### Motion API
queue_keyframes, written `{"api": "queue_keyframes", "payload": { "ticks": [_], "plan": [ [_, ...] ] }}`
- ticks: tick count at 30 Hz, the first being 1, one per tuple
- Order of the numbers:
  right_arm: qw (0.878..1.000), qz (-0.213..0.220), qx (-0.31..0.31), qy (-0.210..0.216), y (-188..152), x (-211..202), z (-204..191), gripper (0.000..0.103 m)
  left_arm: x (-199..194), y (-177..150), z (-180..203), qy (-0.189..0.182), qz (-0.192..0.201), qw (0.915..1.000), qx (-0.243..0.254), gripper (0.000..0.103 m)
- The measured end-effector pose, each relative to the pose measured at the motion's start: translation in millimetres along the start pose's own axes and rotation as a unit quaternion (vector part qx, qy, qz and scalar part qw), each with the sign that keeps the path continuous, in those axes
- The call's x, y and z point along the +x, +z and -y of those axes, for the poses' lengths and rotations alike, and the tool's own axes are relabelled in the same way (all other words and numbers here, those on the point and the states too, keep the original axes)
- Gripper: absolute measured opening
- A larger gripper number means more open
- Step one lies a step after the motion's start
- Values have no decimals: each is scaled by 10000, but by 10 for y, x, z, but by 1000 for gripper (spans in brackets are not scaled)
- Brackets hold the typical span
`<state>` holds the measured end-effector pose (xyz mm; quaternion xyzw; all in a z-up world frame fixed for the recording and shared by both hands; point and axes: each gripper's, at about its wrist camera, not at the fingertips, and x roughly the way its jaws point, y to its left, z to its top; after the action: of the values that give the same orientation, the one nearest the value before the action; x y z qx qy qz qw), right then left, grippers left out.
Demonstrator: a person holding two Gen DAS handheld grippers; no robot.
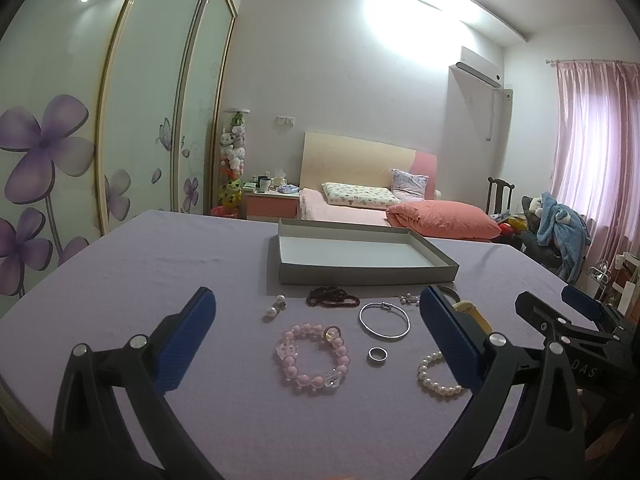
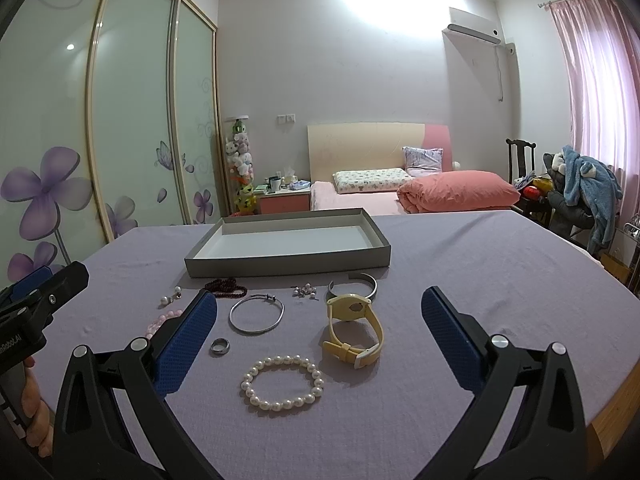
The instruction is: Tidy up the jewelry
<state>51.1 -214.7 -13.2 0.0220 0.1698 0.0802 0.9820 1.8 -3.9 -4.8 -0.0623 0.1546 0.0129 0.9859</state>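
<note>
Jewelry lies on a lilac tablecloth before an empty grey box [image 1: 360, 274] [image 2: 280, 266]. A pink bead bracelet [image 1: 314, 358], silver bangle [image 1: 384, 320] [image 2: 257, 314], silver ring [image 1: 377, 355] [image 2: 220, 346], white pearl bracelet [image 1: 434, 378] [image 2: 282, 382], dark red bead string [image 1: 332, 296] [image 2: 226, 286], pearl earrings [image 1: 276, 306] [image 2: 171, 296] and a yellow watch [image 2: 354, 328] are there. A silver cuff [image 2: 356, 286] lies behind the watch. My left gripper [image 1: 318, 326] is open over the pink bracelet. My right gripper [image 2: 320, 326] is open over the watch and pearl bracelet.
The table's right edge [image 2: 616, 396] shows bare wood. A small pearl cluster [image 2: 305, 291] lies near the cuff. Beyond the table are a bed [image 2: 400, 188], a wardrobe with flower doors [image 1: 60, 152] and a chair piled with clothes [image 2: 580, 188].
</note>
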Motion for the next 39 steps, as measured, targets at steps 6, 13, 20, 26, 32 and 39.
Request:
{"api": "queue_keyframes", "payload": {
  "ticks": [6, 13, 20, 26, 32, 39],
  "plan": [
    [10000, 2, 21, -5, -2, 16, 13, 101, 12, -23, -29, -3, -12, 10000, -9, 99],
    [10000, -14, 23, 4, -4, 28, 13, 101, 13, -19, -27, -3, -16, 10000, -8, 99],
    [10000, -21, 27, 3, -8, 18, 10, 101, 15, -24, -30, -1, -15, 10000, -17, 99],
    [10000, -27, 30, 5, -11, 22, 8, 101, 14, -14, -29, -1, -19, 10000, -12, 99],
    [10000, -33, 31, 4, -14, 25, 5, 101, 14, -13, -30, 2, -21, 10000, -17, 99],
    [10000, -42, 34, 5, -20, 30, 2, 101, 19, -19, -33, 0, -25, 10000, -19, 99]
  ]
}}
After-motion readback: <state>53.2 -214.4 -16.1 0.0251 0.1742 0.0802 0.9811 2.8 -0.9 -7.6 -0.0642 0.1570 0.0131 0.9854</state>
